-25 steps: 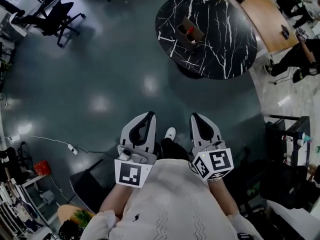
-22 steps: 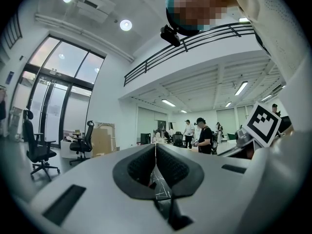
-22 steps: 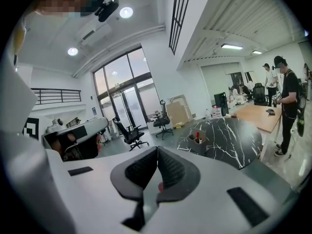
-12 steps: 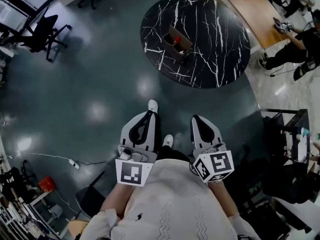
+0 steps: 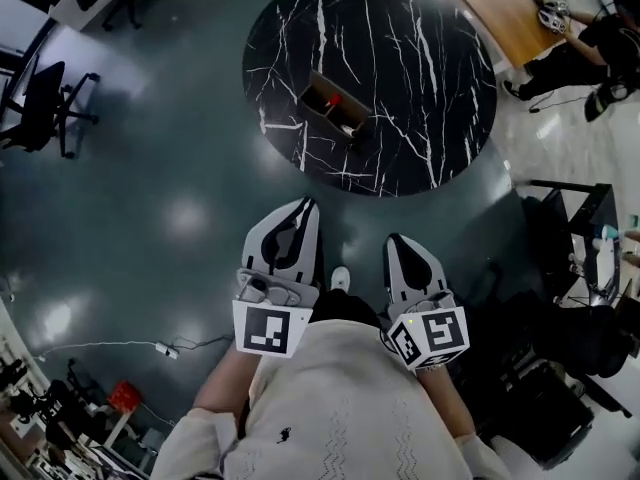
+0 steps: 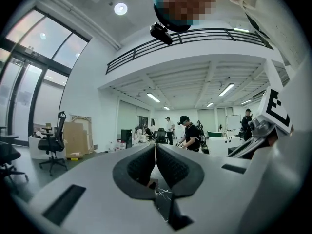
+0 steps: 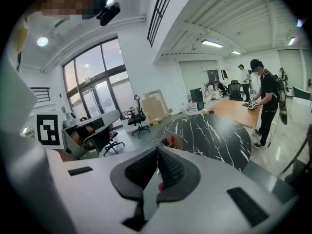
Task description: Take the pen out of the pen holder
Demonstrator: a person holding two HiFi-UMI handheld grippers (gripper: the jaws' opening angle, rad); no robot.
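Note:
A brown box pen holder (image 5: pixel 328 106) stands on the round black marble table (image 5: pixel 420 88), left of its middle. A red pen (image 5: pixel 336 98) shows inside it. In the right gripper view the pen holder (image 7: pixel 178 142) and the red pen (image 7: pixel 172 138) lie beyond the jaw tips, on the table's (image 7: pixel 214 135) near left part. My left gripper (image 5: pixel 307 204) and right gripper (image 5: pixel 392 239) are held side by side over the floor, short of the table. Both are shut with nothing in them. The left gripper (image 6: pixel 156 149) points level across the room.
Office chairs (image 5: pixel 45 108) stand on the dark floor at the far left. A wooden table (image 5: pixel 500 8) and a person (image 5: pixel 585 43) are at the upper right. A black cart (image 5: pixel 575 238) stands to the right. A cable (image 5: pixel 100 346) runs over the floor at lower left.
The table and pen holder have come closer and lower in the head view as the person walked toward them. Both grippers stayed shut and side by side.

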